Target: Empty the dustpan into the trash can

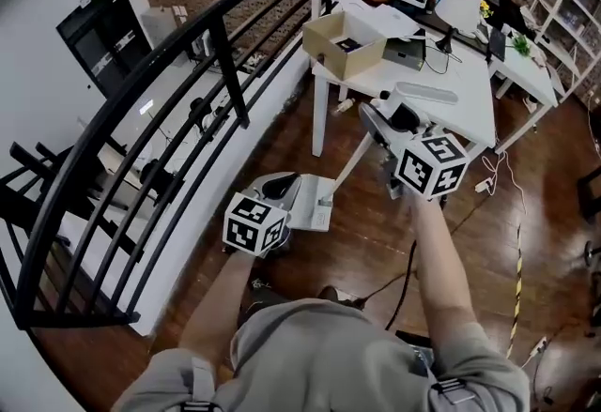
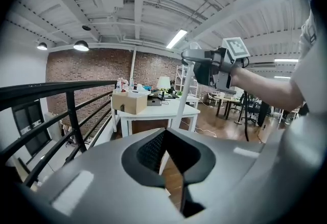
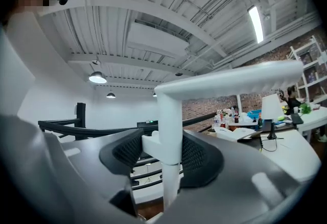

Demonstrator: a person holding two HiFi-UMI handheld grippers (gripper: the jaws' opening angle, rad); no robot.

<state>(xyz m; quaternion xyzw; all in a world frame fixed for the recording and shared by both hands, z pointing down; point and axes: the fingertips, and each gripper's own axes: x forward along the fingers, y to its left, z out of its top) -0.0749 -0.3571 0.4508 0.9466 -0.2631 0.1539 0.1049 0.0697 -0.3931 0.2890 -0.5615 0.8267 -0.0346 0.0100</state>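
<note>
White handle: your right gripper clamps it; hold that grip firm and carry the dustpan pan flat, near the floor, so nothing spills.
Left gripper: jaws almost together, just left of the pan; whether they pinch its rim is unclear.
Trash can: in no view; find it before tipping.
Pan contents: hidden.

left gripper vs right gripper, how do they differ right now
The right gripper is clamped on the white dustpan handle; the left gripper has its jaws narrowly apart with nothing between them. In the head view the right gripper is farther out, near the white table, while the left gripper sits nearer the black railing, beside the dustpan itself. Both carry a marker cube.
</note>
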